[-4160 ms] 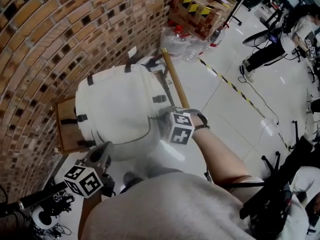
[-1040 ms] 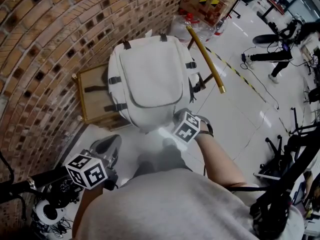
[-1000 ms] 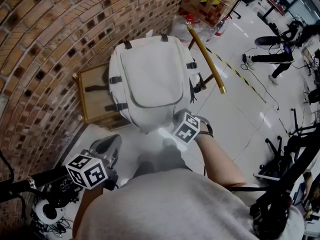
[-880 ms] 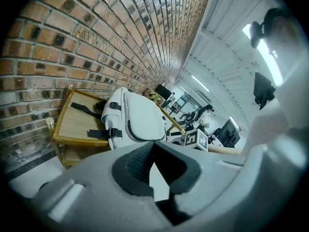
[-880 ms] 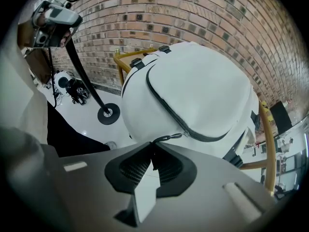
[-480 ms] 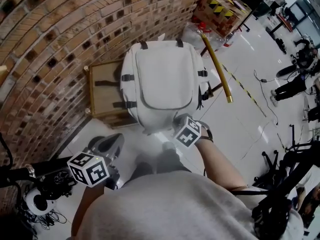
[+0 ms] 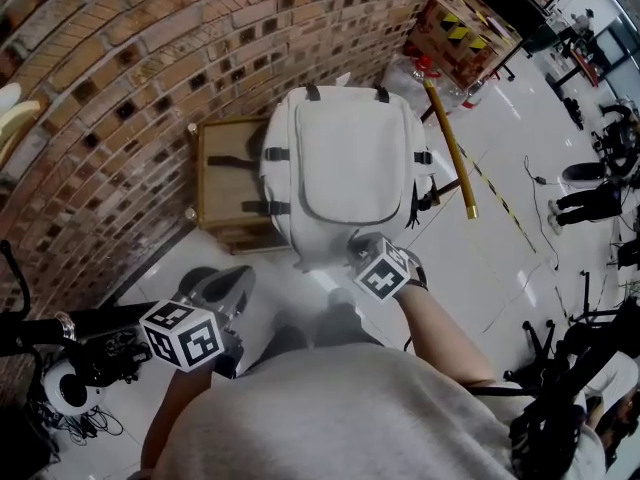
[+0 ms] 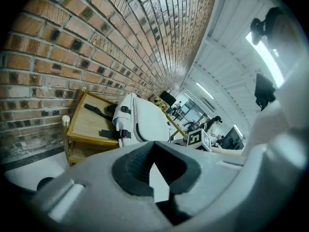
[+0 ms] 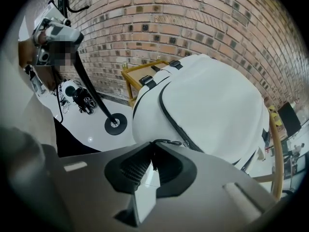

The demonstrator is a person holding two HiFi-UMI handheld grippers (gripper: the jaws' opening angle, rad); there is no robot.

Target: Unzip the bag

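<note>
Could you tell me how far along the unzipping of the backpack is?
Done: the right gripper is shut on the zip pull at the near end of the white backpack. In hand: that grip; the zip track shows no open gap. Remaining: drawing the pull along the track. The left gripper is shut, empty, off the backpack.

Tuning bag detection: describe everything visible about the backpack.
The backpack is off-white fabric and looks zipped shut, with a dark zipper seam round its front pocket and black side strap buckles. It rests on a wooden stand by the brick wall. The right gripper is closed on its zipper pull at the near end.
</note>
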